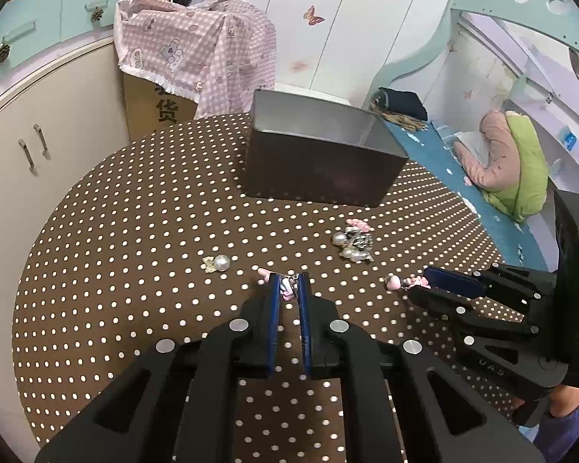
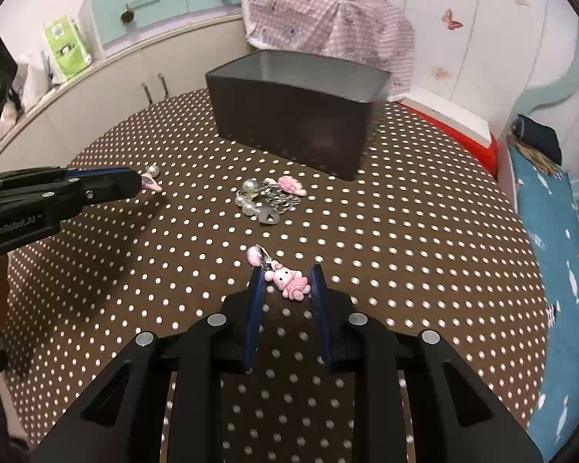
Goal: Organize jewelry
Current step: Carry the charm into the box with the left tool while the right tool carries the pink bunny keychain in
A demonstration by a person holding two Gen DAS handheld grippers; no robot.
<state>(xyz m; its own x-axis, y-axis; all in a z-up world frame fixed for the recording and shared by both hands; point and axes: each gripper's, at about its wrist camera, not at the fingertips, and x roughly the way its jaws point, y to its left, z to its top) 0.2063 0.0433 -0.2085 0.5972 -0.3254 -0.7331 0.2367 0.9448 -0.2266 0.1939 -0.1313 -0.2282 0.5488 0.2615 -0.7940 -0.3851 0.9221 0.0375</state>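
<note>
A pink bunny charm (image 2: 290,282) lies on the dotted table (image 2: 405,250) between my right gripper's (image 2: 286,284) parted fingers, untouched. My left gripper (image 1: 289,287) pinches a small pink clip (image 1: 286,289). At twelve o'clock: a jewelry pile (image 2: 268,198), then the dark box (image 2: 293,115).

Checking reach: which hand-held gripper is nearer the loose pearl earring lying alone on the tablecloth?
Left. The left hand-held gripper sits just beside the pearl earring, shut on a pink charm; the right hand-held gripper is farther across.
</note>
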